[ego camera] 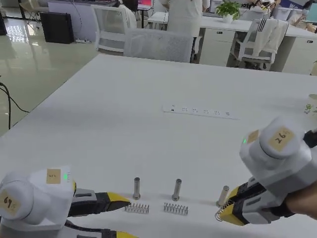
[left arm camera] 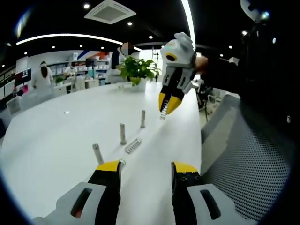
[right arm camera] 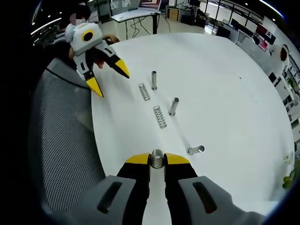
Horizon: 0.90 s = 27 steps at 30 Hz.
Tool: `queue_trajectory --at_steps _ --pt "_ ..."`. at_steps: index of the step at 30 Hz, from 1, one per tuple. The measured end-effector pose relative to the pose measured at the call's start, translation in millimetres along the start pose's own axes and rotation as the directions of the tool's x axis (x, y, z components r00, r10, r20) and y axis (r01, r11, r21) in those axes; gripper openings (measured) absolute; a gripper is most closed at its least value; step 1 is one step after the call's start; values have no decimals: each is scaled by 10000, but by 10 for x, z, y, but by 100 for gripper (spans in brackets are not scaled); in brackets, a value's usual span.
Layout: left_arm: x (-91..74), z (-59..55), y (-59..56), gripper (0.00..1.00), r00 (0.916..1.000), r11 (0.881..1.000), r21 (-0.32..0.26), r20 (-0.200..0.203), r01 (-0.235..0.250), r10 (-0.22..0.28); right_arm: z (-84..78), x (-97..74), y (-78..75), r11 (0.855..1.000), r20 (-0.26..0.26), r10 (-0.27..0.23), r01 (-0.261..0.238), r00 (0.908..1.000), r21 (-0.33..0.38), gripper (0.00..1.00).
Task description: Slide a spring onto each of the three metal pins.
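Three upright metal pins stand in a row near the table's front edge: left pin point(ego camera: 136, 187), middle pin point(ego camera: 176, 189), right pin point(ego camera: 223, 196). Two springs lie flat in front of them, one point(ego camera: 136, 208) by the left pin and one point(ego camera: 176, 209) by the middle pin. My right gripper point(ego camera: 223, 212) is shut on a third spring point(right arm camera: 157, 158), which it holds just in front of the right pin point(right arm camera: 196, 150) and apart from it. My left gripper point(ego camera: 121, 217) is open with nothing between its jaws, its tips just left of the left spring point(right arm camera: 144, 91).
A white power strip point(ego camera: 200, 111) lies flat across the middle of the table. Chairs point(ego camera: 158, 44) stand along the far edge. A grey mesh chair point(right arm camera: 61, 140) sits close to the near side. A potted plant point(left arm camera: 136, 70) stands at the table's end.
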<state>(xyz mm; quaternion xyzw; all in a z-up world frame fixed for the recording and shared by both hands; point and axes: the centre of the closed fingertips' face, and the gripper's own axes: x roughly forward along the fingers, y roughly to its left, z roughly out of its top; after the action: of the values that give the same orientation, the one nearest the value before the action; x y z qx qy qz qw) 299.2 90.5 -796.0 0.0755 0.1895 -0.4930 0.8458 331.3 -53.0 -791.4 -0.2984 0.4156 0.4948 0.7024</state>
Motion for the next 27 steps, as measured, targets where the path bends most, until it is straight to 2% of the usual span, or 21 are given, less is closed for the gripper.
queue_trajectory --at_steps 6,15,23,27 --pt "-21 -6 21 37 9998 9996 -186 88 -200 201 -8 -56 -131 9997 -31 -208 209 9998 98 8" --pt "-7 -20 -1 39 9999 9996 -263 28 -128 129 12 -111 -388 9974 -63 -695 696 9976 174 8" --pt "-2 -24 -6 40 10000 9996 -270 13 -90 90 59 -85 -598 9945 -177 -1042 1044 9944 106 8" --pt "-6 -24 -3 40 10000 9995 -292 15 -91 91 79 -66 -650 9943 -236 -1052 1056 9942 136 8"
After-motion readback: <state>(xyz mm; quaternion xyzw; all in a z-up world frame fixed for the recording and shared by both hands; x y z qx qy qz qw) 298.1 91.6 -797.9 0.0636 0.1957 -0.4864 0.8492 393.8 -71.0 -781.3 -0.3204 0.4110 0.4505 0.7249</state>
